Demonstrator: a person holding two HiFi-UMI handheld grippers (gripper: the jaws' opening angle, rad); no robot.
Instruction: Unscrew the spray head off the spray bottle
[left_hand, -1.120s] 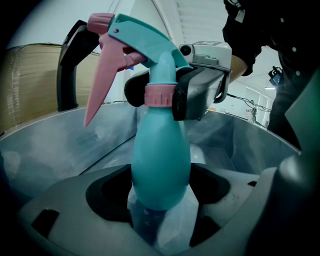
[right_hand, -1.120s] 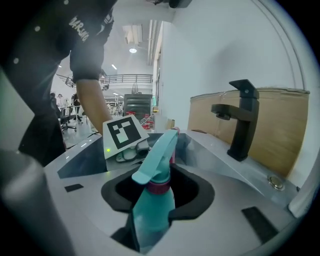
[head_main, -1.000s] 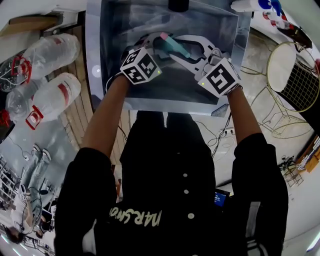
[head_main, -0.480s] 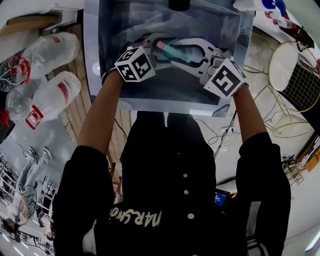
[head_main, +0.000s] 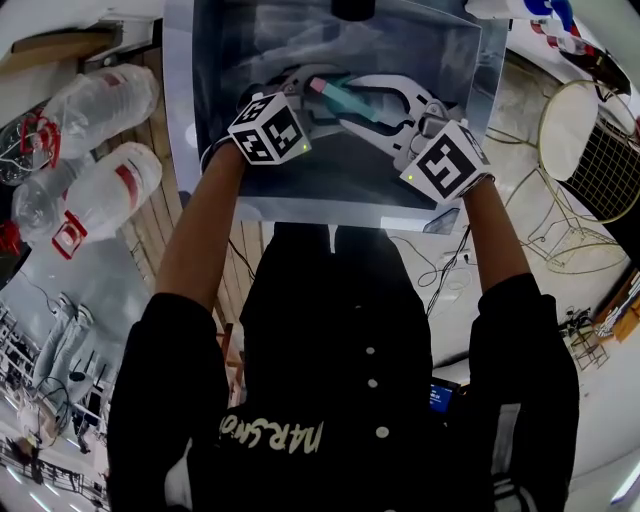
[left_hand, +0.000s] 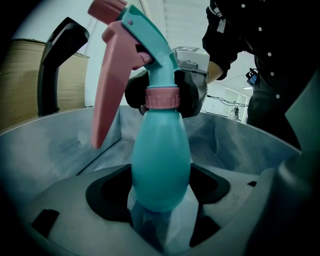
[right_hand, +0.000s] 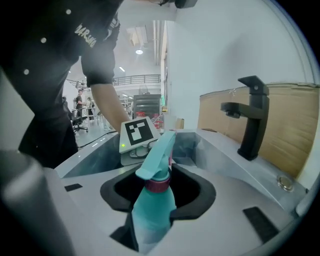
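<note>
A teal spray bottle (head_main: 348, 99) with a pink trigger is held over the sink between both grippers. In the left gripper view its rounded body (left_hand: 161, 160) is pinched between my left gripper's (left_hand: 160, 202) jaws. The spray head (left_hand: 145, 45) and pink collar (left_hand: 161, 97) rise above them. The right gripper's black pads (left_hand: 192, 95) flank that collar. In the right gripper view the bottle (right_hand: 152, 215) sits between my right gripper's (right_hand: 154, 220) jaws, with the collar (right_hand: 157, 185) just beyond. The left gripper's marker cube (right_hand: 137, 132) is behind it.
The metal sink (head_main: 440, 60) lies under both grippers, with a black tap (right_hand: 250, 115) at its far rim. Several clear plastic bottles (head_main: 110, 190) lie on the counter at the left. A wire basket (head_main: 590, 150) stands at the right.
The left gripper has shifted a little to the left and rolled slightly, and the bottle's pink end has moved with it. The right gripper has stayed put.
</note>
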